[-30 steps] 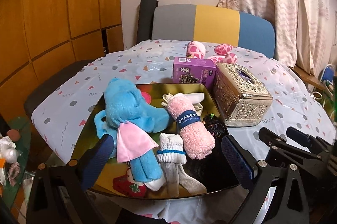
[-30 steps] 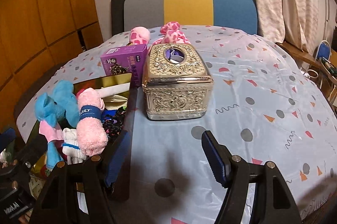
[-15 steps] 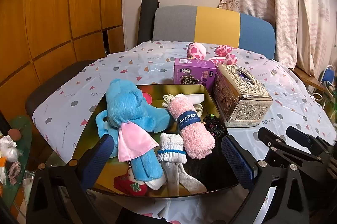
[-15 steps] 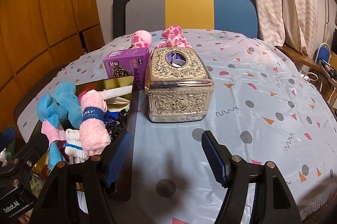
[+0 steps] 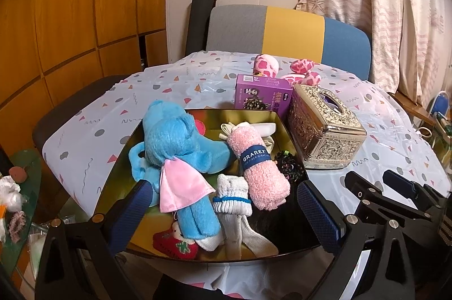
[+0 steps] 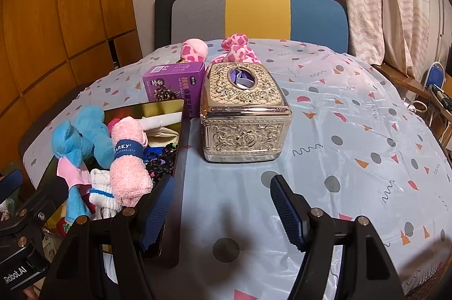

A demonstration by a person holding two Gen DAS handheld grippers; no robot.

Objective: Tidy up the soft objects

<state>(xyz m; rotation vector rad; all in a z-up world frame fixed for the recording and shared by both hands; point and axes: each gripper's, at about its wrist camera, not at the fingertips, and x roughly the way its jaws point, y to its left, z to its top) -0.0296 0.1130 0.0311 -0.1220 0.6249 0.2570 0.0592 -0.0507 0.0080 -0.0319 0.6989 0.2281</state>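
A gold tray [image 5: 121, 158] holds a blue plush elephant [image 5: 175, 141] with a pink bib, a rolled pink dishcloth [image 5: 260, 167], white socks [image 5: 233, 195], black hair ties [image 5: 288, 163] and a small red soft item [image 5: 175, 243]. My left gripper [image 5: 226, 212] hangs open at the tray's near edge, its pads touching nothing. A pink spotted plush [image 6: 237, 45] lies at the far side of the table. My right gripper [image 6: 223, 211] stands open over bare tablecloth, right of the tray [image 6: 180, 136], with nothing between its fingers.
An ornate gold tissue box [image 6: 244, 110] stands right of the tray, with a purple carton [image 6: 172, 82] behind the tray. A grey, yellow and blue chair [image 6: 257, 14] is at the far edge. Patterned tablecloth [image 6: 353, 130] spreads to the right.
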